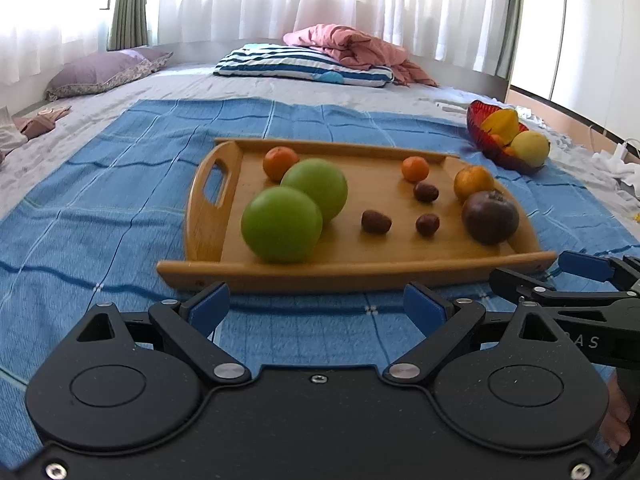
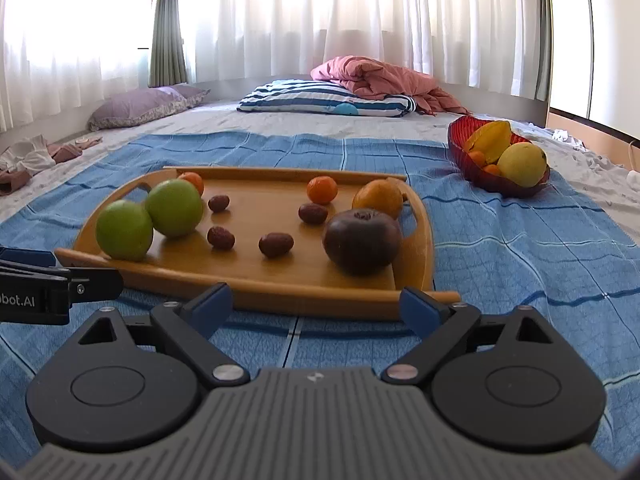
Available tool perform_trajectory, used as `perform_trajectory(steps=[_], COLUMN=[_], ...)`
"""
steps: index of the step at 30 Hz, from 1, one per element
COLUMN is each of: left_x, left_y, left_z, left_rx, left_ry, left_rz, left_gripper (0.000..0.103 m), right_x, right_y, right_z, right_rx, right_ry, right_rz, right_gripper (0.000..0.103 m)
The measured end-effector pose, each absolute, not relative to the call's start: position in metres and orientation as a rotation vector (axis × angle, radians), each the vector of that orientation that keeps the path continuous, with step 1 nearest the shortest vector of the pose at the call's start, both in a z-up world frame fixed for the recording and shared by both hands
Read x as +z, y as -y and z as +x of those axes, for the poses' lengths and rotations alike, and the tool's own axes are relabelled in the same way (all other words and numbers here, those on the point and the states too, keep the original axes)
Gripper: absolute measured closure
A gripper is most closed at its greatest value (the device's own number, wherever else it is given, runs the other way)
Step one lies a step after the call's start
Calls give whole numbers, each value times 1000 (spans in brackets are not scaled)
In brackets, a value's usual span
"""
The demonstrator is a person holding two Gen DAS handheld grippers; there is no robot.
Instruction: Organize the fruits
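Observation:
A wooden tray (image 1: 360, 270) (image 2: 256, 288) lies on a blue cloth on the bed. On it sit two green apples (image 1: 282, 224) (image 2: 125, 230), small oranges (image 1: 415, 168) (image 2: 322, 189), several brown dates (image 1: 376, 222) (image 2: 276, 244) and a dark purple fruit (image 1: 490, 217) (image 2: 362, 240). A red bowl (image 1: 486, 142) (image 2: 466, 154) at the far right holds yellow and orange fruit. My left gripper (image 1: 318, 308) stands open just short of the tray's near rim. My right gripper (image 2: 316, 306) is open too, in front of the tray's right end, with nothing between its fingers.
The blue cloth (image 1: 100, 208) (image 2: 520, 260) spreads around the tray. At the bed's far end lie a striped pillow (image 1: 304, 64), a pink blanket (image 1: 352, 46) and a purple pillow (image 1: 104, 72). Loose clothes (image 1: 28, 126) lie at the left edge, white cloth (image 1: 616, 164) at the right.

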State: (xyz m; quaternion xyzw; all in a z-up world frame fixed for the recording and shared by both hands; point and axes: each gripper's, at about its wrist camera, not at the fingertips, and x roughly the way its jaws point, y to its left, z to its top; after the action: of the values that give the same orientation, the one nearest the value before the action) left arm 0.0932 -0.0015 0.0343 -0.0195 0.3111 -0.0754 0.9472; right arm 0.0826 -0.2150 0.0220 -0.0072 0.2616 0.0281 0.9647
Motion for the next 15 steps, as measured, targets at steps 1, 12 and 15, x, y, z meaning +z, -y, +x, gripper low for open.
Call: perform_trajectory(steps=[1, 12, 15], left_x=[31, 4, -1], left_y=[1, -3, -3], left_z=[93, 94, 95], left_rx=[-151, -117, -107], left_ry=[-635, -655, -656], left_rz=[-38, -31, -32], left_gripper=[9, 9, 8], right_x=[20, -4, -10], right_y=[215, 209, 208], right_z=[82, 79, 79], right_rx=[55, 38, 30], right_ry=[-530, -546, -553], right_rz=[-16, -27, -33], right_gripper=[2, 0, 0])
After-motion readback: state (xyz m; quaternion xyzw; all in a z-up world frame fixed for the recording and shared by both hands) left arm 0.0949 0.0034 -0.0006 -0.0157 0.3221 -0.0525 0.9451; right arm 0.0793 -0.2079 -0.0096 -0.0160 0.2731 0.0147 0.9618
